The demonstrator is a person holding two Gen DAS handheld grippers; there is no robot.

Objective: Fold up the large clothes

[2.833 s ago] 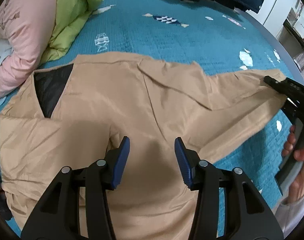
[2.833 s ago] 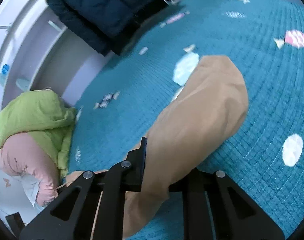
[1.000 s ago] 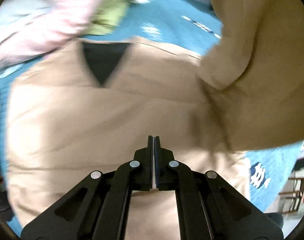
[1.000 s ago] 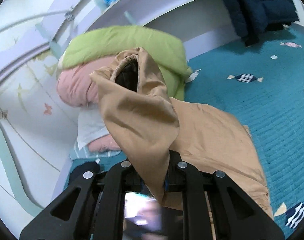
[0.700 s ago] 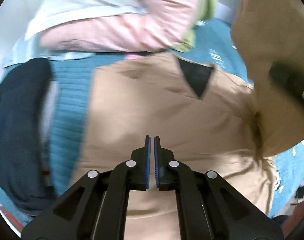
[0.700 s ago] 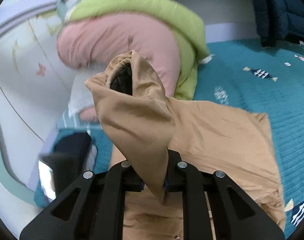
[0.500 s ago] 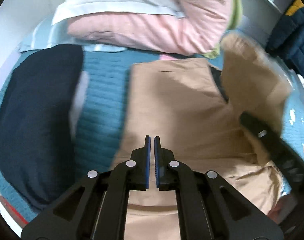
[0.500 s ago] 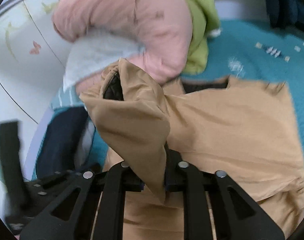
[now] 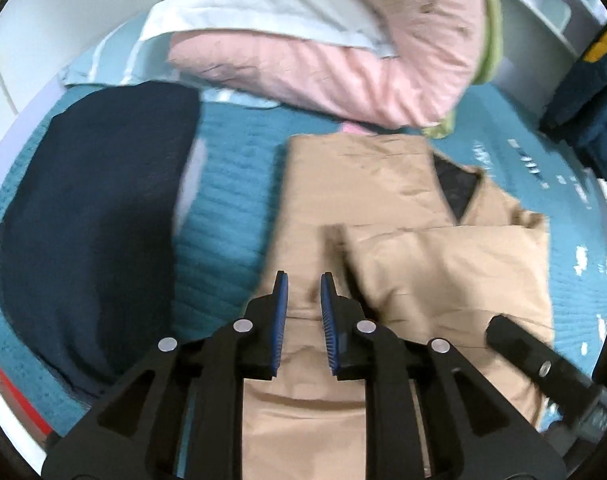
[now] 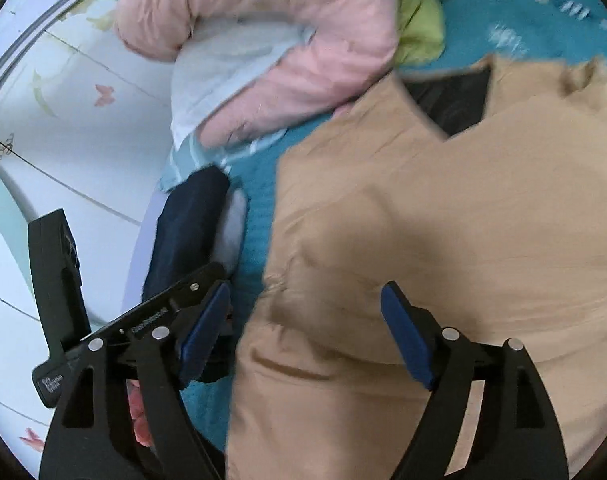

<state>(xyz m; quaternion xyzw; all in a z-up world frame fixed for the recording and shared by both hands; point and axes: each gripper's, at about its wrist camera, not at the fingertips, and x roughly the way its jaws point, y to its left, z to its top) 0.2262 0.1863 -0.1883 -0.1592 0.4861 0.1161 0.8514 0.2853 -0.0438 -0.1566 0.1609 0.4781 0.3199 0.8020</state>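
Item: tan jacket (image 9: pixel 383 208), laid flat on the teal bedspread (image 9: pixel 227 208), its black lining showing at the neck opening. All places below are taken from the jacket

Edges and room: a strip of bare bedspread runs along the jacket's side edge, with a dark navy garment (image 9: pixel 91 220) just beyond it. Past the collar end, a pink duvet (image 9: pixel 335 64) with a white pillow and a bit of green quilt lies close to the top edge; the right wrist view shows pink fabric just meeting the jacket's corner. A dark blue coat (image 9: pixel 587 108) sits well apart on the far side. The freest ground is the bedspread between jacket and navy garment

Change from before: the sleeve (image 9: pixel 443 256), a second ago lifted high in the right claw, now lies folded across the jacket's body, cuff end toward the navy garment. The left claw, shut tight over the middle a second ago, now hangs over the jacket's side edge

Claws: left gripper (image 9: pixel 303 292), jaws at a narrow gap and opening, nothing between the pads, tan cloth below them. Right gripper (image 10: pixel 305 320), jaws wide and opening, the sleeve let go; jacket fabric lies under and between the pads without being pinched. Whether either claw's tips brush the cloth cannot be told
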